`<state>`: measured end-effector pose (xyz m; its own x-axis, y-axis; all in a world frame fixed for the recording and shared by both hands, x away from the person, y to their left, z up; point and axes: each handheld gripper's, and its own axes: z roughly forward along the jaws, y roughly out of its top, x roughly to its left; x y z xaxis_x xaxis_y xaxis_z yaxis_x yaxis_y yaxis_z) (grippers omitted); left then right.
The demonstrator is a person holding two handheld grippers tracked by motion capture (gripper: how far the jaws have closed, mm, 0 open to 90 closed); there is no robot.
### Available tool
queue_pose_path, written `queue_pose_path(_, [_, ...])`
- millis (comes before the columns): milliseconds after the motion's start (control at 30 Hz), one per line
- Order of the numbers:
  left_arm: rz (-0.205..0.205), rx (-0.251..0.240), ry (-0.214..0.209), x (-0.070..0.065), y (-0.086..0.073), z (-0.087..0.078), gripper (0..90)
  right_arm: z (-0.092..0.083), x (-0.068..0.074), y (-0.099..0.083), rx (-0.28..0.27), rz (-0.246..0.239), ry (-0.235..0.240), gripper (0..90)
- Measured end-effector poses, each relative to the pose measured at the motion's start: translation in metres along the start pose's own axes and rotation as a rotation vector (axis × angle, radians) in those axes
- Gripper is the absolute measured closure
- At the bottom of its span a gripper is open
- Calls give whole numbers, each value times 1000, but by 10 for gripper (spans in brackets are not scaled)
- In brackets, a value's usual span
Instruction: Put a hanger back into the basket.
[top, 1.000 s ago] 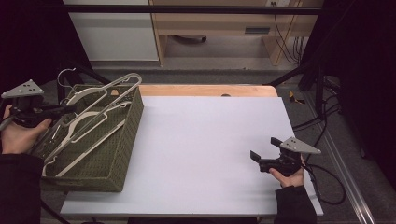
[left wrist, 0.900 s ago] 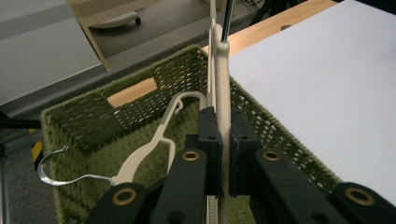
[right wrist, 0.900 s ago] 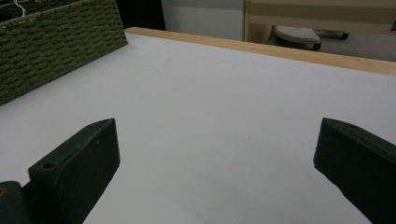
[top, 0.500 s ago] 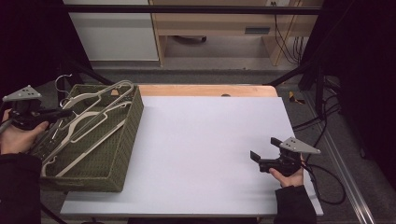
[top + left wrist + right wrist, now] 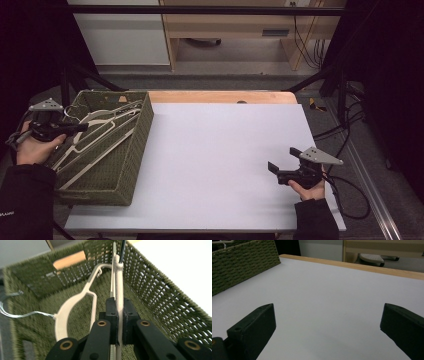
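The left tongs (image 5: 119, 322) are pinching the flat bar of a cream plastic clothes hanger (image 5: 119, 292), which lies inside the green woven basket (image 5: 134, 150) at the counter's (image 5: 225, 150) left edge, among other pale hangers. The hanger looks low in the basket, nearly resting, so by my judgement the placing is almost done; letting go and pulling the tongs clear are left. The right tongs (image 5: 276, 170) hover spread and empty near the counter's right front corner.
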<state>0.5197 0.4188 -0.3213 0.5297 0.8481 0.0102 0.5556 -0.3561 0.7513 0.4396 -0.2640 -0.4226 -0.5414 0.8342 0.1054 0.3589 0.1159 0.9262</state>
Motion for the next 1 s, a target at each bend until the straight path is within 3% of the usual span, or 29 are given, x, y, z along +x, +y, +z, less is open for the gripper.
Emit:
queue_pose_path(233, [-80,37,-22,4,-12,18,857,0,0,0,0,1,1,8])
queue_pose_path(267, [-112,32,-25,5,-16,23,857,0,0,0,-4,3,2,8])
queue_pose_path(300, [-112,32,-25,5,-16,23,856,0,0,0,-4,3,2,8])
queue_pose_path(333, [-169,10,-39,10,-22,23,855,0,0,0,-3,3,2,8])
queue_pose_path(500, [-199,12,-18,15,-25,23,844,0,0,0,-1,0,5,9])
queue_pose_path(633, [-177,30,93,13,-24,27,821,1,0,0,-2,-2,3,9])
queue_pose_path(667, [-169,51,147,14,-25,29,805,1,0,0,-3,-4,2,9])
queue_pose_path(700, [-169,51,147,14,-25,29,799,1,0,0,-3,-4,2,9])
queue_pose_path(733, [-161,83,185,16,-26,31,793,1,0,0,-3,-5,2,9])
queue_pose_path(767, [-161,83,185,16,-26,31,790,1,0,0,-3,-5,2,9])
queue_pose_path(867, [-182,127,227,19,-28,35,778,1,0,0,-2,-2,2,9])
queue_pose_path(933, [-179,168,261,19,-30,40,691,1,1,0,2,-1,1,9])
queue_pose_path(1000, [-194,179,277,20,-33,43,665,1,0,0,1,-4,4,8])
